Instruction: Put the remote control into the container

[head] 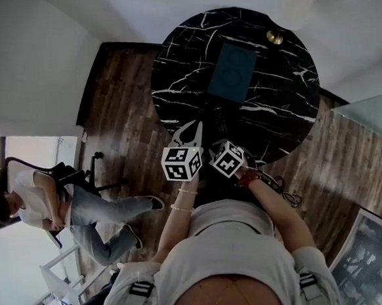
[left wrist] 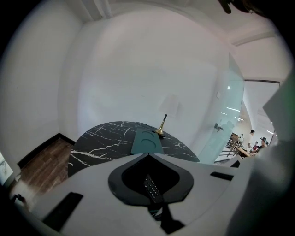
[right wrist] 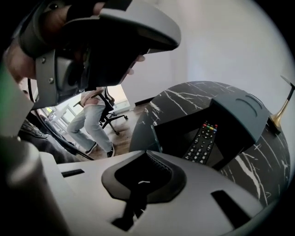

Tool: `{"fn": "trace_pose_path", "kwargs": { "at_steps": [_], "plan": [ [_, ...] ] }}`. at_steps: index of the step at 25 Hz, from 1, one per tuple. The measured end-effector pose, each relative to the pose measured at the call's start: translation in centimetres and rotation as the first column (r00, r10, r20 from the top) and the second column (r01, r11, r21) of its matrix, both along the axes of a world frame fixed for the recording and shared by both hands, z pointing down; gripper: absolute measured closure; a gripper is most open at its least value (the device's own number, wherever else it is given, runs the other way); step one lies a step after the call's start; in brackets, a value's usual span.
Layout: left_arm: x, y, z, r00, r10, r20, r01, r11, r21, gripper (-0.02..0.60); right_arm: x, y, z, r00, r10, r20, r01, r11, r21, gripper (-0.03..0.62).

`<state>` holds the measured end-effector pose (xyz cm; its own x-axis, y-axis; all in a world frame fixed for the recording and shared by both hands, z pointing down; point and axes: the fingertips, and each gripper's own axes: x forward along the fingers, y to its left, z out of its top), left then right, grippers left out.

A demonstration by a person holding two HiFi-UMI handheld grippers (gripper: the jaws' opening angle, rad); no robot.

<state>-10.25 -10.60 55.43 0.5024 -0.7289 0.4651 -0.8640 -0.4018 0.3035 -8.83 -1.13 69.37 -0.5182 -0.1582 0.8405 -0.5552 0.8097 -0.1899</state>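
Task not yet under way: remote control (head: 220,120) lying on bench (head: 172,84), just beside near edge of container (head: 232,71), not inside it. I'm holding left gripper (left wrist: 147,156) and right gripper (right wrist: 146,154) with fingers together, gripping nothing. Grasp, carry and drop all remaining. Remote blending into dark bench in head view; left gripper view showing only part of it. Container depth not showing.

Head view steeply down from above; both gripper views low, near, across the shared marble table (head: 185,83).
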Motion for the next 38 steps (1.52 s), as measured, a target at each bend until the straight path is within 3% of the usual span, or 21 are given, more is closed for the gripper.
{"fn": "trace_pose_path", "kwargs": {
  "at_steps": [6,38],
  "plan": [
    [0.5,0.1,0.2,1.000,0.017,-0.005,-0.017,1.000,-0.006,0.574,0.8,0.2,1.8,0.996,-0.024,-0.088,0.025,1.000,0.015,0.583],
    [-0.2,-2.5,0.1,1.000,0.017,-0.010,-0.017,1.000,-0.010,0.574,2.5,-5.5,1.9,0.990,0.109,-0.093,-0.102,0.992,0.068,0.583]
  ]
}}
